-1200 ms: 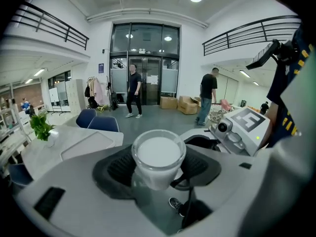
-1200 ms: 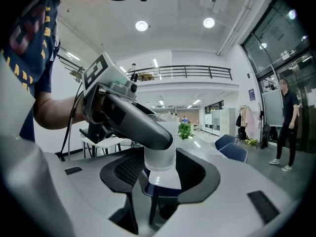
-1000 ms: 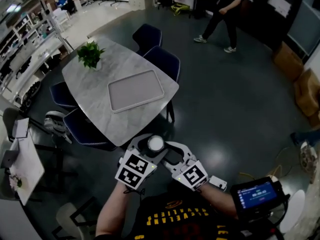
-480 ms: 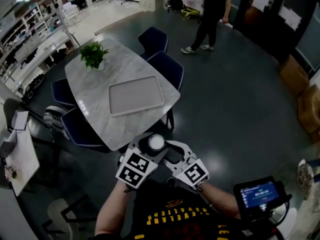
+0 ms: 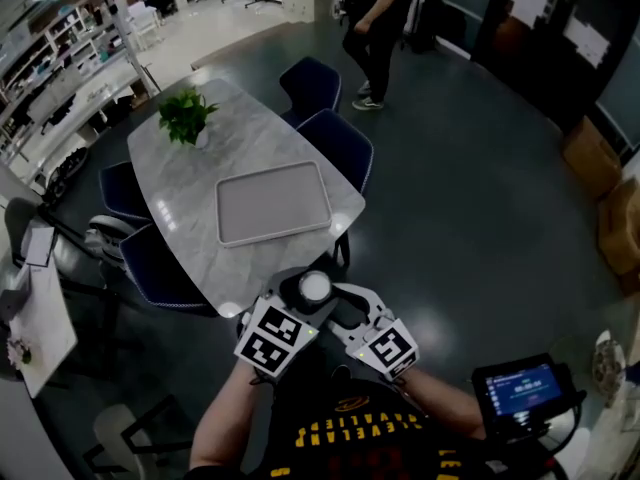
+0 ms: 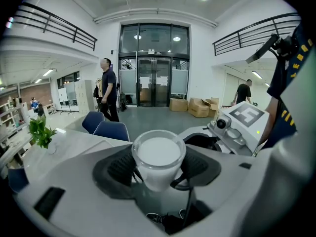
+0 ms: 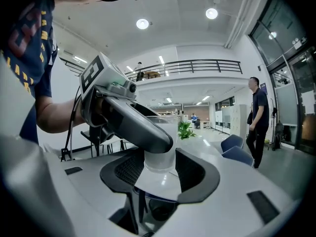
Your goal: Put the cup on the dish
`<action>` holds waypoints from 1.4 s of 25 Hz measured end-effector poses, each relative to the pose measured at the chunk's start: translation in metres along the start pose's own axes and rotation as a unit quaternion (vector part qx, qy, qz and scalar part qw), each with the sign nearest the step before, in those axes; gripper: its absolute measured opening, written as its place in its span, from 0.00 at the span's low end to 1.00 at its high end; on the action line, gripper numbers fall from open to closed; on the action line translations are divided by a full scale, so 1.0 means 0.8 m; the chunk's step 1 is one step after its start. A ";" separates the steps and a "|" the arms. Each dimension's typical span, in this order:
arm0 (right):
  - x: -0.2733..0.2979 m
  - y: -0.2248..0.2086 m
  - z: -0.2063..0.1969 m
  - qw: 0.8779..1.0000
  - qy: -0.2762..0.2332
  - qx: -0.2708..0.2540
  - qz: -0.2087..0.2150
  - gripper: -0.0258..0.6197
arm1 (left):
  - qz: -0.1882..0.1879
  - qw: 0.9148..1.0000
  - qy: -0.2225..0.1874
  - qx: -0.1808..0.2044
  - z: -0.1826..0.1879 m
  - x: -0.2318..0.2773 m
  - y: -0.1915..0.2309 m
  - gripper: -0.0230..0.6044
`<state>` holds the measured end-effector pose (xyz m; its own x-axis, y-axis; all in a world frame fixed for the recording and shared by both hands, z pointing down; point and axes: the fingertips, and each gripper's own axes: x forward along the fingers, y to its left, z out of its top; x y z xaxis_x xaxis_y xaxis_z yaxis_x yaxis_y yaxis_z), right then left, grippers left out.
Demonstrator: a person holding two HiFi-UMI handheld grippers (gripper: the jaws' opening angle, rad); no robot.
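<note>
Left gripper [image 6: 157,168] stands with its jaws wide apart and their dark ribbed pads pressed on either side of the cup [image 6: 158,154] — a clear tapered cup, upright, white inside up to near the rim. Right gripper [image 7: 159,169] comes in from the other side, and its own view shows the lower part of the same cup between its two pads, which lie close against both sides, so both grippers have hold of it at once. One jaw of the left gripper crosses in front of the cup in that view.

From the head view, the two grippers meet just in front of the person's chest, with the cup raised in the air between them, above the dark floor [image 5: 480,198] and just short of the near corner of the marble table [image 5: 180,168]. The dish [image 5: 270,203] — a flat, grey, rectangular one with rounded corners — lies on that table, well apart from the cup. A potted plant [image 5: 185,115] stands at the far end of the table, blue chairs [image 5: 340,143] are drawn up around it, and a person [image 5: 375,28] is on the floor beyond.
</note>
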<state>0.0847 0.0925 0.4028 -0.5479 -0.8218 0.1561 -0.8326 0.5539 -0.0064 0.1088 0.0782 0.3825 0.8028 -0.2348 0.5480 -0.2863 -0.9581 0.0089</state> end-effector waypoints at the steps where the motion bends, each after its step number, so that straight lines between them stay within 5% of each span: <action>1: 0.005 -0.007 0.001 1.000 0.001 -0.002 0.000 0.33 | 0.000 1.000 -0.001 0.001 0.003 0.004 0.006 0.46; 21: 0.176 -0.102 0.008 0.999 0.022 0.013 0.020 0.33 | 0.011 1.000 0.010 -0.019 0.009 0.049 0.199 0.46; 35: 0.267 -0.100 0.006 0.998 0.048 0.014 0.038 0.33 | 0.017 0.999 0.009 -0.046 -0.029 0.040 0.282 0.46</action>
<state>0.0337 -0.1282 0.4322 -0.5999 -0.7605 0.2485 -0.7920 0.6084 -0.0497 0.0579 -0.1420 0.4212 0.7829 -0.2638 0.5635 -0.3614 -0.9300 0.0668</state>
